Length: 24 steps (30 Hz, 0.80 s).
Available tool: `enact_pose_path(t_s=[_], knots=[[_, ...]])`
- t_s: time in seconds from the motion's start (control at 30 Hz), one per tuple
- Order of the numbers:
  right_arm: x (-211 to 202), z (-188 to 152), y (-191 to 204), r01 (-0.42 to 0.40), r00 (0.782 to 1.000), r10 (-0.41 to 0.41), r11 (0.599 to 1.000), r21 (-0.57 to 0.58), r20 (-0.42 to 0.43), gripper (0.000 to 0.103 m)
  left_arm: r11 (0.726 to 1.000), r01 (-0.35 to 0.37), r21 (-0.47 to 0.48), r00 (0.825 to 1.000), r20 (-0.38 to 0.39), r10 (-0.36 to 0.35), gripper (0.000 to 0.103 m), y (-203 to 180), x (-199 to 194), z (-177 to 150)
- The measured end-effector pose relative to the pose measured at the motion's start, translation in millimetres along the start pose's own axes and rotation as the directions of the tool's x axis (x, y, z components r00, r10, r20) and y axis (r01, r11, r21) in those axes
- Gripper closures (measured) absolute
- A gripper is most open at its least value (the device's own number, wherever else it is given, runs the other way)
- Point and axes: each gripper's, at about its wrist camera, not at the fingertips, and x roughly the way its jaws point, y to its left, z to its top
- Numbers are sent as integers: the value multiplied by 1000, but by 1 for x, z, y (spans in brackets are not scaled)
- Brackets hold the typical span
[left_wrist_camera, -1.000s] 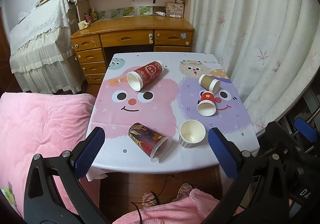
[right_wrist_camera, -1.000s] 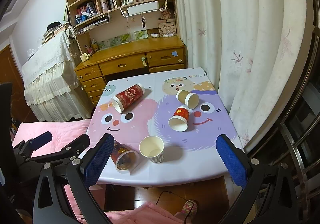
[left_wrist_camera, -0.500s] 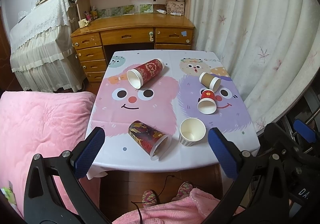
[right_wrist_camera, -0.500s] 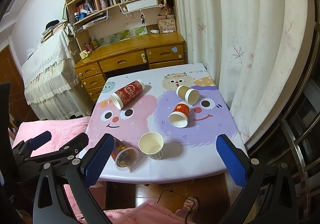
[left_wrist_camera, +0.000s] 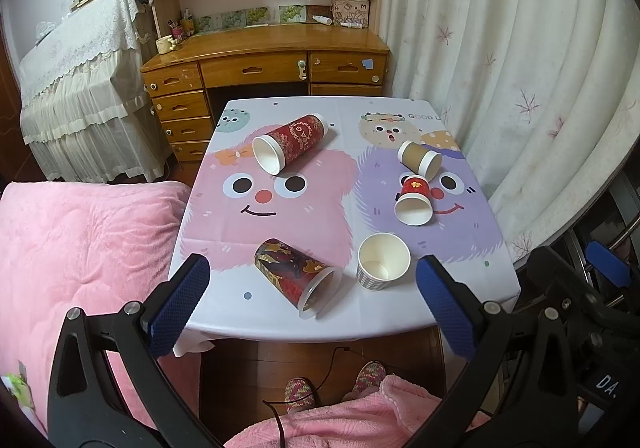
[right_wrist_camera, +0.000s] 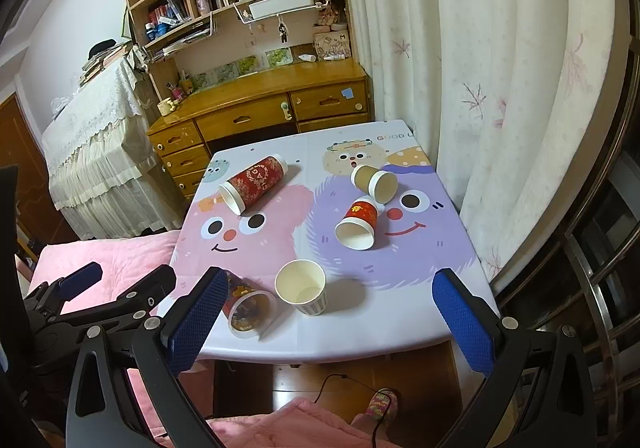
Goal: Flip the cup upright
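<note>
Several paper cups sit on a small table with a cartoon cloth [left_wrist_camera: 304,207]. A checked white cup [left_wrist_camera: 383,262] [right_wrist_camera: 301,287] stands upright near the front edge. A dark red patterned cup [left_wrist_camera: 297,276] [right_wrist_camera: 247,306] lies on its side beside it. A tall red cup [left_wrist_camera: 290,143] [right_wrist_camera: 253,183], a brown cup [left_wrist_camera: 419,159] [right_wrist_camera: 374,179] and a small red cup [left_wrist_camera: 414,199] [right_wrist_camera: 357,223] also lie on their sides. My left gripper [left_wrist_camera: 312,304] and right gripper [right_wrist_camera: 326,316] are both open and empty, held before the table's front edge.
A wooden desk with drawers [left_wrist_camera: 264,63] and bookshelves stands behind the table. White curtains [left_wrist_camera: 500,47] hang at the right. A pink blanket [left_wrist_camera: 80,256] lies at the left. Slippered feet [left_wrist_camera: 300,396] and a cable show under the table's front edge.
Both grippers have drifted slightly, so the table sits a little higher in the views. The cups have not moved.
</note>
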Motion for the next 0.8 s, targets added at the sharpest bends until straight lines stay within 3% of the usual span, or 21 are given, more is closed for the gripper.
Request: enact_pose_path(t_s=[0.47, 0.8], knots=[[1, 5, -2, -1, 1000, 1, 1000, 1, -5, 0, 1000, 1, 1, 1000, -3, -1, 1, 0, 1, -1], [-1, -13, -2, -19, 999, 19, 1000, -1, -27, 0, 1000, -19, -13, 1000, -16, 19, 1, 2, 6, -14]])
